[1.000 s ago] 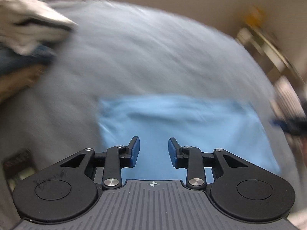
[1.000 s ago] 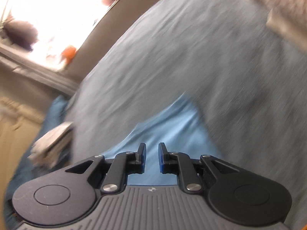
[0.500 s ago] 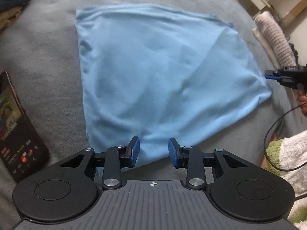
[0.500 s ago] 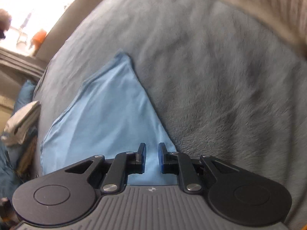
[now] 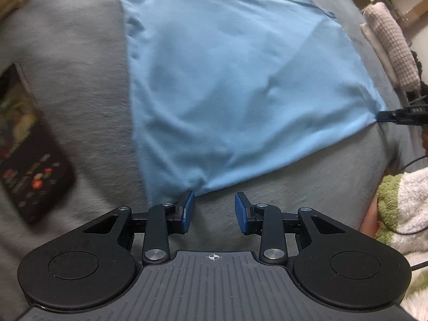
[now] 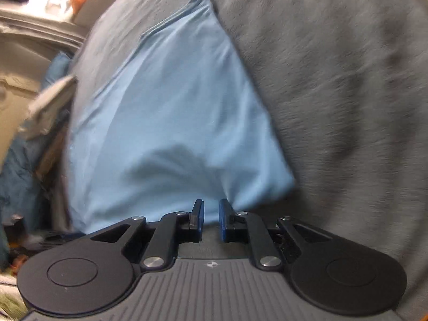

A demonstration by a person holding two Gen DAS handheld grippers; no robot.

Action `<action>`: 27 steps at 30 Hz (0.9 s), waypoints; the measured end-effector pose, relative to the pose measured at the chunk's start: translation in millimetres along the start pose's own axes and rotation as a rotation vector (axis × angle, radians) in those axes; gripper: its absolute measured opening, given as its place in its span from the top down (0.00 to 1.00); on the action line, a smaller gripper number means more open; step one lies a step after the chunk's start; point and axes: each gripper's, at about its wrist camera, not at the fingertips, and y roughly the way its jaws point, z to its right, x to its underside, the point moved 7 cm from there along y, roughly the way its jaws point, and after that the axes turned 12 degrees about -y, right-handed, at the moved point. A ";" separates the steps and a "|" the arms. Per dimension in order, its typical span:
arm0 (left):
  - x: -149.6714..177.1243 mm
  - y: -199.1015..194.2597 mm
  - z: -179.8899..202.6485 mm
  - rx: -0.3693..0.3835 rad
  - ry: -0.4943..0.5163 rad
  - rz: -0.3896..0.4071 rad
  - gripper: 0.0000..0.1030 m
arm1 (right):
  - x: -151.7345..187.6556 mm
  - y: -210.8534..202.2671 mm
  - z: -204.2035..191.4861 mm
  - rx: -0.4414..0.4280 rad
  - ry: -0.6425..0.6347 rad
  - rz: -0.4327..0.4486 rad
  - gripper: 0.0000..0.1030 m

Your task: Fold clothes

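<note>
Blue cloth [image 5: 240, 85] lies spread on the grey blanket [image 5: 80, 53]. My left gripper [image 5: 213, 212] is wide apart, empty, at the near corner. My right gripper [image 6: 211, 219], narrowly parted, straddles the right corner; grip uncertain. Step: corner pickup. Next: close both, lift, fold far.

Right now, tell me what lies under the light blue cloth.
The light blue cloth lies spread on a grey blanket, which shows all around it. Anything directly beneath the cloth is covered.
</note>
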 end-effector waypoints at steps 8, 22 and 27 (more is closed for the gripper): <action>-20.1 3.6 23.1 0.040 0.034 0.061 0.68 | -28.6 12.1 -79.1 -0.144 -0.254 0.039 0.86; 3.8 -17.5 -8.1 -0.019 -0.094 0.087 0.68 | -16.5 36.1 -121.0 -0.099 -0.475 -0.129 0.86; -22.2 -17.6 8.3 -0.045 -0.085 0.148 0.68 | -42.2 40.4 -176.8 -0.136 -0.640 -0.033 0.86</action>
